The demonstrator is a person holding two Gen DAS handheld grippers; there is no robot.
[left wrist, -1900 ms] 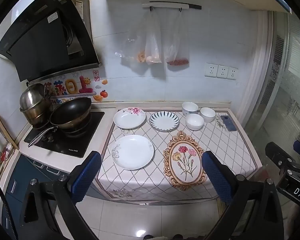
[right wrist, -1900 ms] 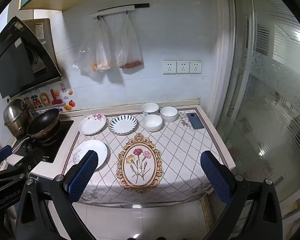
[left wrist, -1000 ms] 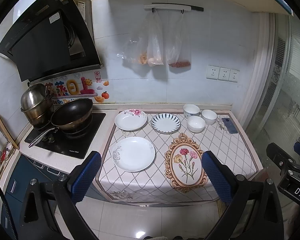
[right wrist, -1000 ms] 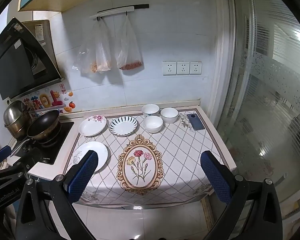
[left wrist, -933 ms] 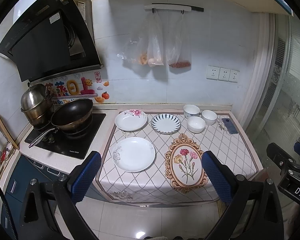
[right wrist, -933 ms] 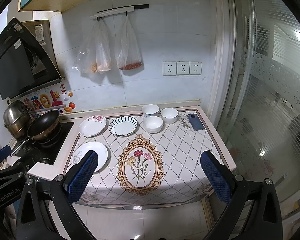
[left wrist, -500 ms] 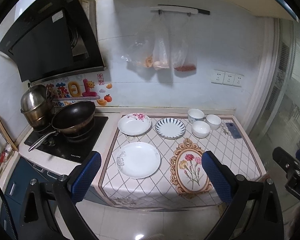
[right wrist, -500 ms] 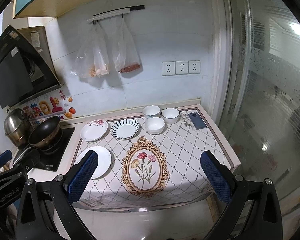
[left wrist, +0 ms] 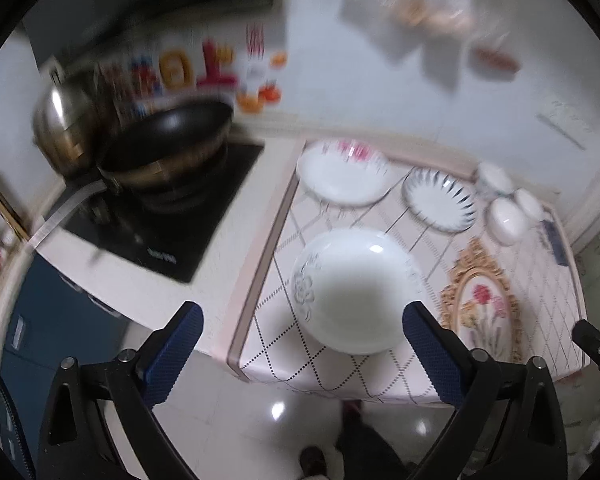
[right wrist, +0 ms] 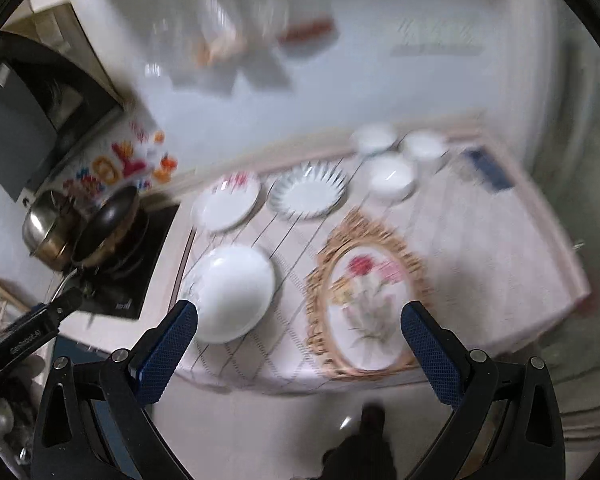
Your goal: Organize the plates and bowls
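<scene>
A plain white plate (left wrist: 356, 288) (right wrist: 236, 292) lies near the counter's front left edge. Behind it lie a pink-flowered plate (left wrist: 342, 176) (right wrist: 226, 202) and a blue-striped plate (left wrist: 440, 204) (right wrist: 308, 194). Three white bowls (left wrist: 506, 220) (right wrist: 392, 176) stand at the back right. My left gripper (left wrist: 300, 344) is open and empty, above and just in front of the white plate. My right gripper (right wrist: 298, 344) is open and empty, in front of the counter between the white plate and the flower mat. Both views are blurred.
A gold-framed flower mat (left wrist: 480, 300) (right wrist: 366, 300) lies on the checked cloth. A black wok (left wrist: 168, 148) and a steel pot (left wrist: 64, 120) stand on the hob at left. A dark phone (right wrist: 486, 168) lies at back right. Bags hang on the wall.
Both grippers have moved quickly forward and down towards the counter. The plates now loom larger and the views tilt downward. Both stay open.
</scene>
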